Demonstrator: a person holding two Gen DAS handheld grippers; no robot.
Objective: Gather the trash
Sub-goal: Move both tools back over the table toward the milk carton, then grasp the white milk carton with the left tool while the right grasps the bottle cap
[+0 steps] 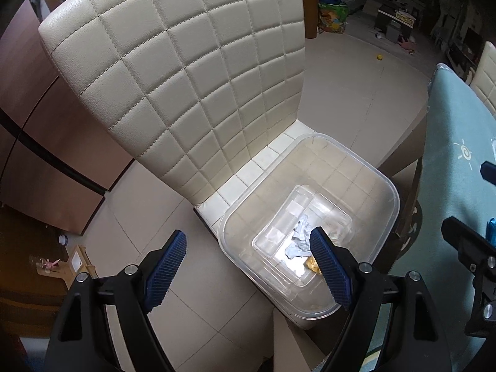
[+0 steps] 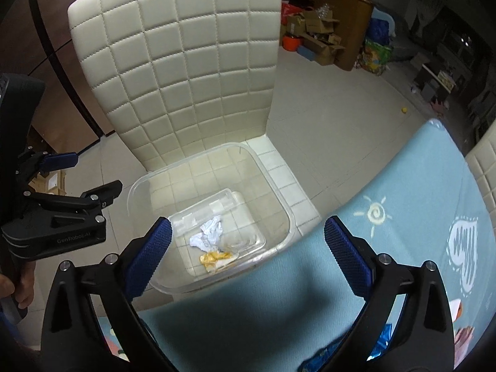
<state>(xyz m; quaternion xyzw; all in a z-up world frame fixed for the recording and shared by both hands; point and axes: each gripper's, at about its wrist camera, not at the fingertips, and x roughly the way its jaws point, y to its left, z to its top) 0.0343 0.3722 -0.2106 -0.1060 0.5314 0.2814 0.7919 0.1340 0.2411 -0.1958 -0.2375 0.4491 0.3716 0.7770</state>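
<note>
The left claw (image 1: 248, 266) fills the bottom of its own view, its two blue ribbed pads (image 1: 167, 269) spread wide apart with nothing between them. It hangs above the front edge of a clear plastic bin (image 1: 384, 183) that sits on the seat of a cream quilted chair (image 1: 186, 77). The right-hand pad overlaps the bin's near side in the picture, though whether it touches the plastic cannot be told.

Inside the bin lies a smaller clear plastic tray (image 1: 297, 204) (tilted, one end towards the chair back). On it sit the pieces of trash: a crumpled white paper wad (image 1: 299, 238) and, just beside it towards the front, a yellow wrapper scrap (image 1: 311, 263).

The right claw (image 2: 248, 248) is likewise wide open and holds nothing. It hovers over the edge of the counter (image 2: 403, 186), which is covered with a light blue cloth printed with a sun and a heart. From this view the bin (image 2: 279, 192) lies just beyond the counter's edge, and the white wad (image 2: 210, 231) and yellow scrap (image 2: 214, 257) show side by side in the tray (image 2: 232, 195). The left claw (image 2: 93, 176) appears at the left of this view, beside the bin, held by a hand (image 2: 18, 285) at the lower edge.

A shiny blue foil wrapper (image 2: 325, 353) lies on the counter beneath the right claw.
</note>
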